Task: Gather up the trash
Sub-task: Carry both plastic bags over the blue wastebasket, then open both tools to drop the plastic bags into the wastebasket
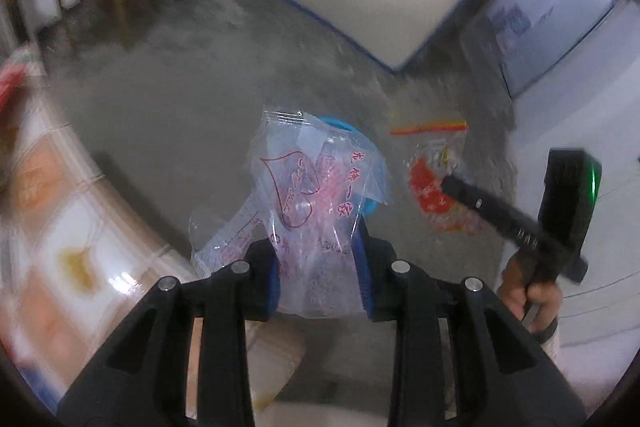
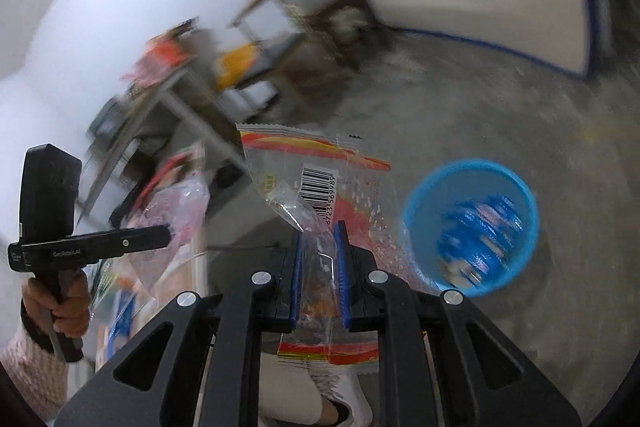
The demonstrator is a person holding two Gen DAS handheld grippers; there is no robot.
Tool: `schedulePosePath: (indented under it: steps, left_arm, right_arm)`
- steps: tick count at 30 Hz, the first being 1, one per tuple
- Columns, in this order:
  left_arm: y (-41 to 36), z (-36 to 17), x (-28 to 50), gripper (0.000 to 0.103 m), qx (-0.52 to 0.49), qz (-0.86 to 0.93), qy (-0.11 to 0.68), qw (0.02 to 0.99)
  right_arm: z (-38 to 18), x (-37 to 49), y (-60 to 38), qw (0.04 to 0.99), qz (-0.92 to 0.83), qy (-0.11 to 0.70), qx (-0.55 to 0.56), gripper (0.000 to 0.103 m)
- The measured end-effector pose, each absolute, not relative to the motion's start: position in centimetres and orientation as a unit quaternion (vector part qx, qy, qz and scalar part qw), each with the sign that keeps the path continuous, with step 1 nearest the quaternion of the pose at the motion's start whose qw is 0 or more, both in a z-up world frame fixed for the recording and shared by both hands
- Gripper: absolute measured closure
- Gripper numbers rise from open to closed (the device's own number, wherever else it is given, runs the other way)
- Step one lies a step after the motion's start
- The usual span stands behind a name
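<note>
Left gripper [image 1: 320, 259] clenched on clear bag [image 1: 316, 187]; right gripper [image 2: 318, 267] on snack wrapper [image 2: 320, 183]. Blue bin [image 2: 472, 223] at three o'clock; best released directly above.

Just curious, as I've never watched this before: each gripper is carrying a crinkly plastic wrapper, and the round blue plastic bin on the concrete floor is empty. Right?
Not quite: the round blue plastic bin already holds blue wrappers, as the right wrist view shows. Each gripper does carry a wrapper: the left gripper a clear bag with red print, the right gripper a clear wrapper with a barcode.
</note>
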State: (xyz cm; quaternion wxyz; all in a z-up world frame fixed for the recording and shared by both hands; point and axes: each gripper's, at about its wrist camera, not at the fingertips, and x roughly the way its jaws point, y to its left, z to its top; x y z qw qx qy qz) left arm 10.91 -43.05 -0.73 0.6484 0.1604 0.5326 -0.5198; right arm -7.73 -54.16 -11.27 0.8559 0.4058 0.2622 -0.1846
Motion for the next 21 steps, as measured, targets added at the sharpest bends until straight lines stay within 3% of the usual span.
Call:
schedulePosePath:
  steps: [10,12,14,16,17,18,21]
  left_arm:
    - [-58.4,-15.1,10.6,0.073,0.169,-0.459,0.655,0.575]
    - [-59.9,-17.2,11.2,0.067,0.162,-0.445,0.664,0.578]
    - [-60.9,-18.2,11.7,0.047,0.152,-0.438,0.666,0.585]
    - [-61.6,-18.7,12.1,0.038,0.148,-0.427,0.660,0.600]
    - [-61.9,-19.0,12.3,0.032,0.145,-0.421,0.657,0.608]
    - [-62.2,-19.1,12.4,0.029,0.144,-0.418,0.657,0.610]
    - [-62.1,-19.2,12.9,0.025,0.147,-0.410,0.660,0.612]
  right_arm:
    - [-23.6,-7.0,-64.3,0.765,-0.247,0.293,0.518,0.088]
    - [-24.9,-6.3,-65.6,0.759,-0.256,0.294,0.522,0.085]
    - [-26.0,-5.6,-66.6,0.756,-0.268,0.301,0.516,0.082]
    - [-27.3,-4.5,-67.9,0.751,-0.272,0.313,0.515,0.071]
    - [-27.8,-4.1,-68.2,0.748,-0.273,0.320,0.514,0.061]
    - [-28.5,-3.6,-68.5,0.745,-0.277,0.328,0.510,0.054]
    - [-29.6,-2.8,-69.2,0.742,-0.284,0.341,0.503,0.052]
